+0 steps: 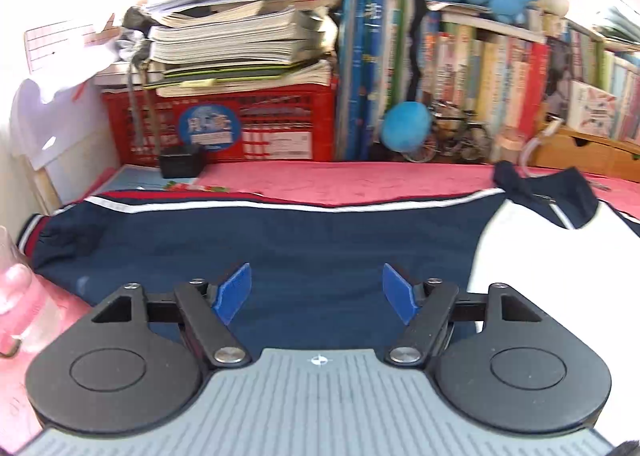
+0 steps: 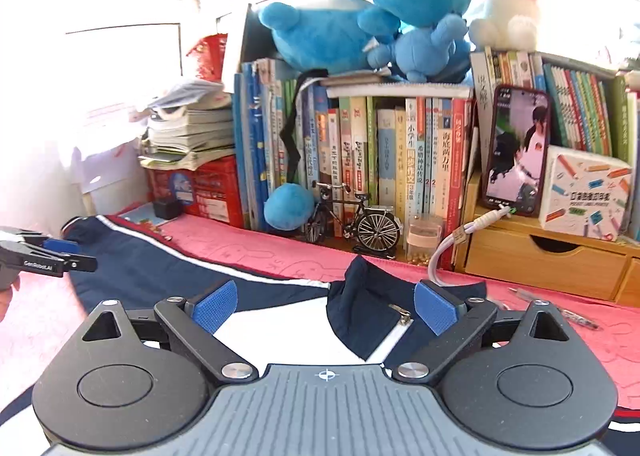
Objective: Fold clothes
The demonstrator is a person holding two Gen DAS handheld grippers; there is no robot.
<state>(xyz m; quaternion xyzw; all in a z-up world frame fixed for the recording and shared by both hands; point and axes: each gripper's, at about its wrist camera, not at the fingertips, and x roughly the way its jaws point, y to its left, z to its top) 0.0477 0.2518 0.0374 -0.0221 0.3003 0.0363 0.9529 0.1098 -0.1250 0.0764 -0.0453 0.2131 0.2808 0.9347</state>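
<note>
left wrist view: our left gripper (image 1: pixel 316 292) gapes empty over the navy jacket (image 1: pixel 280 248); our right gripper (image 2: pixel 326 306) too, empty-jawed above its collar (image 2: pixel 360 296).

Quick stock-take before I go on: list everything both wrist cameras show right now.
jacket: one, navy and white, zipped, flat on the pink cloth
pink cloth: one, covering the table
plush toys: several, blue, one pink-white, atop the books
books: many, upright behind
paper stack: one, on the red crate
model bicycle: one, black, before the books
phone: one, lit, leaning
wooden drawers: one, right
left gripper: open, over the sleeve
right gripper: open, over the collar
</note>
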